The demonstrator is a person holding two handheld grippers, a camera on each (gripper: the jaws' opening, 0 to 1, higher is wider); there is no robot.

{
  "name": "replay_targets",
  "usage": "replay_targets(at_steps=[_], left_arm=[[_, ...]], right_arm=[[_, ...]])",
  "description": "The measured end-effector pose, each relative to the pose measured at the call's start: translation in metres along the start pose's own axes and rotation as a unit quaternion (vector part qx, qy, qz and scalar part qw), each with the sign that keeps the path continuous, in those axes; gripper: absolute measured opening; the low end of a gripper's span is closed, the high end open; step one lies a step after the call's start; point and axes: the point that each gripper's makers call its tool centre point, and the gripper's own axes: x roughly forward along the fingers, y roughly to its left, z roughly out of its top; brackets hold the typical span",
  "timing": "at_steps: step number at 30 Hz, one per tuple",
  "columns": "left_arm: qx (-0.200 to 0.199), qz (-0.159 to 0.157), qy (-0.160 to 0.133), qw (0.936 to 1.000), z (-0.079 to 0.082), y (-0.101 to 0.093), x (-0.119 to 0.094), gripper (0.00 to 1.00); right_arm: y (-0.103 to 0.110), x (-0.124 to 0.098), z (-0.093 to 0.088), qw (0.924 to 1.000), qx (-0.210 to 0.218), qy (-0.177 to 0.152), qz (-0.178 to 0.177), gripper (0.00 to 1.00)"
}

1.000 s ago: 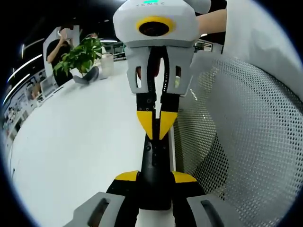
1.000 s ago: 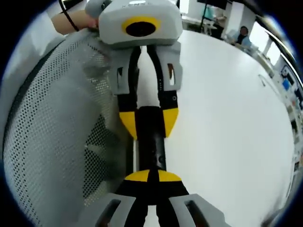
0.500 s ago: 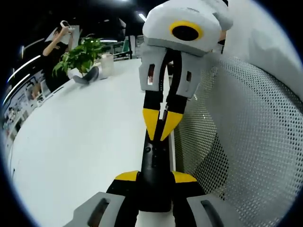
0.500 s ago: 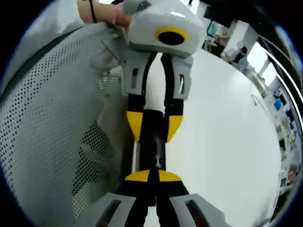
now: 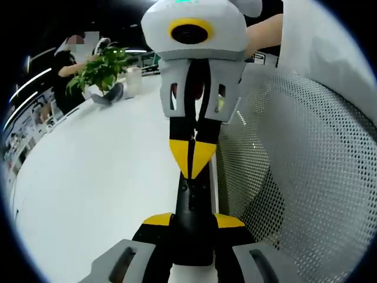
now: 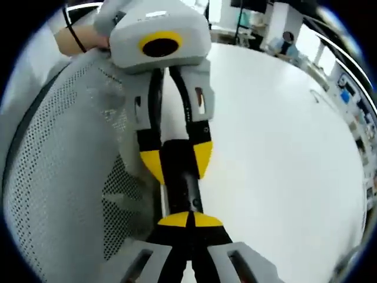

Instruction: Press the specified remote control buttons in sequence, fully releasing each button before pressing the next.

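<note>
In the left gripper view, the left gripper (image 5: 193,219) has its yellow-tipped fingers clamped on either side of a slim black remote control (image 5: 192,203), which runs forward from the fingers above the edge of the white desk (image 5: 100,177). The right gripper (image 5: 192,160) comes in from the top, facing the camera; its two yellow fingertips are pressed together into a point that sits on the far end of the remote control. A grey mesh chair back (image 5: 306,171) lies to the right of the remote control. A potted plant (image 5: 100,69) and a pale cup (image 5: 133,80) stand far off on the desk, with a person (image 5: 66,71) behind them.

In the right gripper view, the right gripper (image 6: 189,220) shows its fingers drawn together, tips meeting on the remote control (image 6: 186,188). The left gripper (image 6: 174,158) faces the camera, its fingers gripping the remote control from both sides. The mesh chair back (image 6: 65,177) is at the left, the desk (image 6: 277,153) at the right.
</note>
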Motion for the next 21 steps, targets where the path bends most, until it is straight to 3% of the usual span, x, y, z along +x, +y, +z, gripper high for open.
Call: replay_targets(at_steps=[2,6,21], left_arm=[[0.000,0.000,0.000,1.0000,0.0000,0.0000,0.0000,0.25],[0.000,0.000,0.000,1.0000,0.0000,0.0000,0.0001,0.25],[-0.001,0.000,-0.001,1.0000,0.0001,0.0001,-0.0002,0.25]], right_arm=[[0.0013,-0.0006,-0.0010,0.9992,-0.039,0.005,-0.005,0.00],[0.0040,-0.0010,-0.0013,0.9972,-0.072,0.011,-0.016,0.00],[0.0076,-0.0005,0.0021,0.9977,-0.067,0.000,-0.008,0.00]])
